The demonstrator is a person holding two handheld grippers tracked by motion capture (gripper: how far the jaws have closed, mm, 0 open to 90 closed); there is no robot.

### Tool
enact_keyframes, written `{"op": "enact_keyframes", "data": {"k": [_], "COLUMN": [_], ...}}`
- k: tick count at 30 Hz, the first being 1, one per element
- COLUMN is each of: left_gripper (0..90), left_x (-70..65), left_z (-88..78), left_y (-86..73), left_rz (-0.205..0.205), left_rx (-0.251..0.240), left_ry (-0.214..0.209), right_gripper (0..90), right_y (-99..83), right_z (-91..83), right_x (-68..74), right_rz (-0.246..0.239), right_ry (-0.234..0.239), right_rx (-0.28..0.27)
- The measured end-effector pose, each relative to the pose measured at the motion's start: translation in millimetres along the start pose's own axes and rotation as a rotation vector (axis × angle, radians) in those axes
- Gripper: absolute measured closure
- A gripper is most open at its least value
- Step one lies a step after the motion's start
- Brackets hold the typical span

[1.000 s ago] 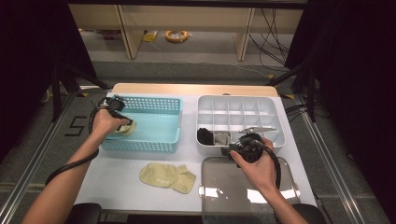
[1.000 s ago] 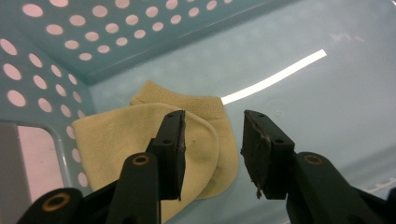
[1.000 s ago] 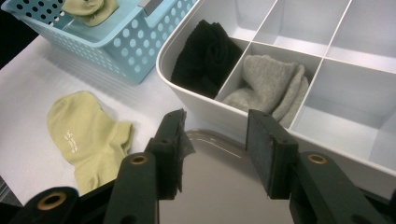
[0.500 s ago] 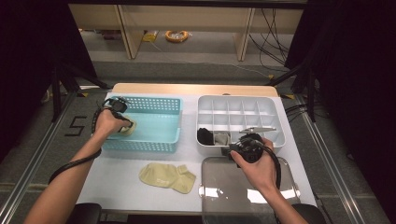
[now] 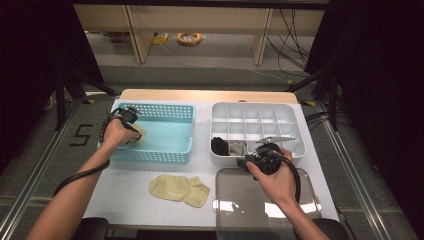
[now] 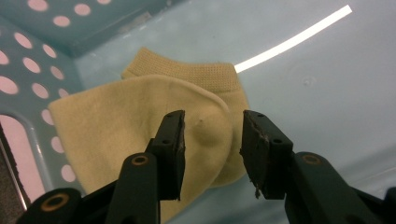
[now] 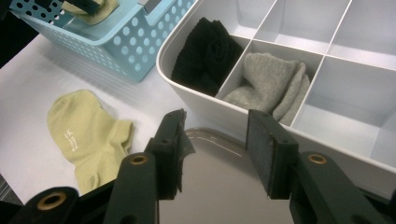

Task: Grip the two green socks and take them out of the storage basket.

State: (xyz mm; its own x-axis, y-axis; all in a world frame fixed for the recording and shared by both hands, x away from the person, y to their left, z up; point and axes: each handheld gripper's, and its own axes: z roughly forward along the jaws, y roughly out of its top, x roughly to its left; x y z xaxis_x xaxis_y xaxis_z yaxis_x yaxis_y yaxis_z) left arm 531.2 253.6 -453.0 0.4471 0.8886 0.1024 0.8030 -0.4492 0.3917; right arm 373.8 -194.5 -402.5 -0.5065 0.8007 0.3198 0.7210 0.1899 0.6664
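Note:
A yellow sock [image 6: 140,112] lies in the left end of the light blue basket [image 5: 160,106]. My left gripper [image 6: 212,123] reaches down onto it, jaws astride a raised fold at the heel. They have just been closing, with the sock between them, and I see no clear pinch. In the high view the left gripper [image 5: 134,131] is beside that sock [image 5: 140,134]. My right gripper [image 7: 215,123] is open over the clear lid [image 7: 215,186], in front of the white divided tray [image 7: 182,88]. In the high view the right gripper [image 5: 250,161] sits by the tray's front edge.
A second yellow sock [image 5: 177,189] lies flat on the table in front of the basket. The tray [image 5: 300,145] holds a black sock [image 5: 218,146] and a grey sock [image 5: 236,148] in its front left compartments. The clear lid [image 5: 240,200] lies at the table's front right.

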Motion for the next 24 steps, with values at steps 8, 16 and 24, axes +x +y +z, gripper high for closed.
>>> {"op": "enact_keyframes", "data": {"k": [8, 16, 24], "left_gripper": [62.9, 76.3, 88.3], "left_x": [1.6, 2.8, 0.4], "left_z": [1.5, 2.1, -4.1], "left_y": [-3.4, -3.9, -6.4], "left_rz": [-0.006, 0.024, -0.030], "left_rx": [0.026, 0.064, 0.007], "left_ry": [0.012, 0.012, -0.004], "right_gripper": [58.2, 58.2, 58.1], "right_y": [-0.5, -0.6, -1.2], "right_z": [0.6, 0.7, 0.6], "right_x": [0.7, 0.5, 0.2], "right_rz": [0.001, -0.002, -0.004], "right_ry": [-0.001, 0.000, 0.000], "right_rx": [0.003, 0.000, 0.001]}}
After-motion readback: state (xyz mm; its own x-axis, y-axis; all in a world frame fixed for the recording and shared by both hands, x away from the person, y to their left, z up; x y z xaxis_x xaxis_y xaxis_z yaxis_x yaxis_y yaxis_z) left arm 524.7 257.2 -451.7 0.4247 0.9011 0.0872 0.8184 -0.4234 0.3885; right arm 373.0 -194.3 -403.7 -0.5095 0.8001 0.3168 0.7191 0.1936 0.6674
